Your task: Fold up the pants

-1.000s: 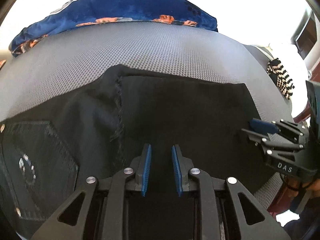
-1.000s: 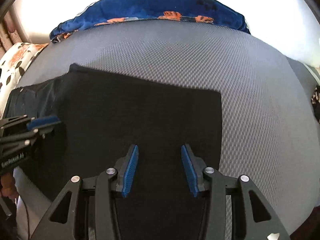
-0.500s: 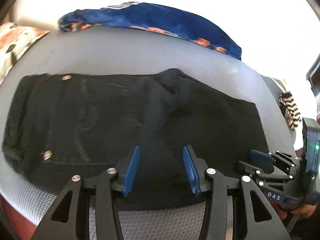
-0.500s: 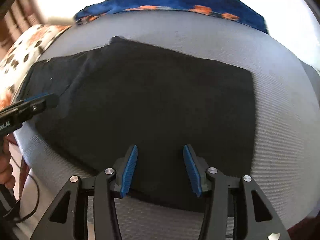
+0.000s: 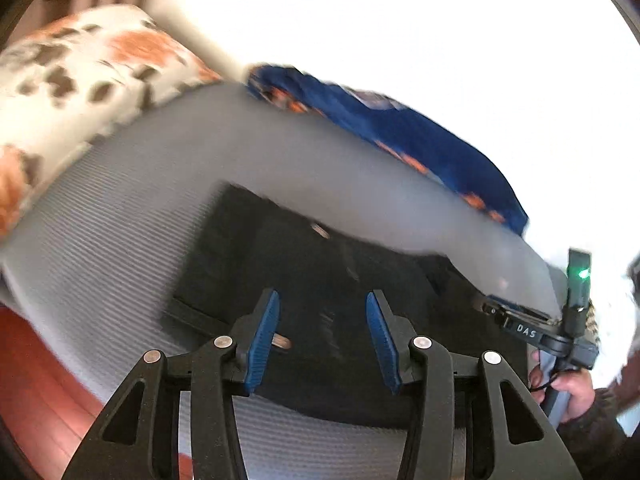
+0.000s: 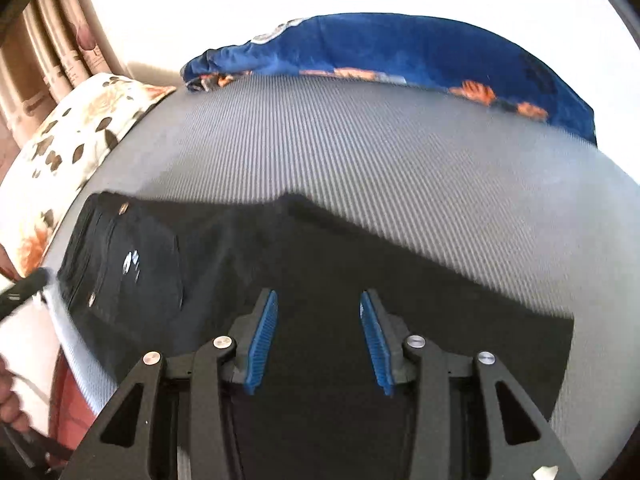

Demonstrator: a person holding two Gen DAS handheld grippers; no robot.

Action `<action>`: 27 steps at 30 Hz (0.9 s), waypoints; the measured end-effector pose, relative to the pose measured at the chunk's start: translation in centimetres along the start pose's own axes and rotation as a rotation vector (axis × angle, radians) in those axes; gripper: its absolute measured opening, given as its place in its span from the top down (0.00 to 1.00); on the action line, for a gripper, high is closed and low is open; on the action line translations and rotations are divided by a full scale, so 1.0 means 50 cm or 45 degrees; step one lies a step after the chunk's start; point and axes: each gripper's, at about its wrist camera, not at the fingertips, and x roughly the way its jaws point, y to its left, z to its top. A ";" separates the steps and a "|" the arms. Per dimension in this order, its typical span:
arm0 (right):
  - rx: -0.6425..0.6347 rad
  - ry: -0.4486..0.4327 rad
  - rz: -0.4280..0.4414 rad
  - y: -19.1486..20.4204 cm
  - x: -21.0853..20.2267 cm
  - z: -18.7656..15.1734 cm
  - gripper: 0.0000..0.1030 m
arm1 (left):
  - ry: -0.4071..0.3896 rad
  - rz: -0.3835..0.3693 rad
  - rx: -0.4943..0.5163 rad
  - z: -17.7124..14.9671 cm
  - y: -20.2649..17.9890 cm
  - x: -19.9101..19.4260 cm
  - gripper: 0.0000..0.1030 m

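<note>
**poster1:** Two grippers, both over the same black pants [image 6: 304, 276]. So which way are they lying?

**poster2:** Long axis runs left to right across the grey textured mat [image 6: 360, 152]. From the right wrist camera the waist end, with the back pocket [image 6: 136, 264] and rivets, points left toward the floral pillow [image 6: 76, 140], and the folded leg end is a straight edge at the right. They lie flat, close to the near edge of the mat.

**poster1:** And the claws?

**poster2:** The right gripper [image 6: 316, 344] hangs over the middle of the pants, blue pads spread wide, nothing between them. The left gripper [image 5: 322, 340] is spread just as wide above the waist end, also holding nothing. Can't tell if either actually touches the cloth. The left view is pretty blurred btw.

**poster1:** What's around it?

**poster2:** Blue cloth with orange print [image 6: 400, 52] is bunched along the far edge of the mat. The pillow sits at the left end. Reddish surface [image 5: 44, 380] shows below the mat's near edge. Behind everything it's blown-out white, with beige curtain folds [image 6: 44, 48] at the upper left. The left camera also catches the other gripper at its right edge, green light [image 5: 583, 274] lit.
</note>
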 end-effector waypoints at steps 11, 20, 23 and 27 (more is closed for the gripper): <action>-0.060 0.079 -0.128 0.027 0.120 0.062 0.62 | 0.043 0.118 -0.138 0.000 0.130 -0.027 0.47; 0.046 0.002 0.018 -0.006 0.003 0.039 0.54 | 0.182 -0.061 -0.502 -0.060 0.195 0.034 0.47; 0.083 -0.001 0.085 -0.012 -0.033 0.012 0.54 | 0.221 -0.148 -0.627 -0.080 0.219 0.052 0.47; 0.109 0.018 0.121 -0.017 -0.052 -0.021 0.53 | 0.219 -0.228 -0.785 -0.102 0.253 0.078 0.47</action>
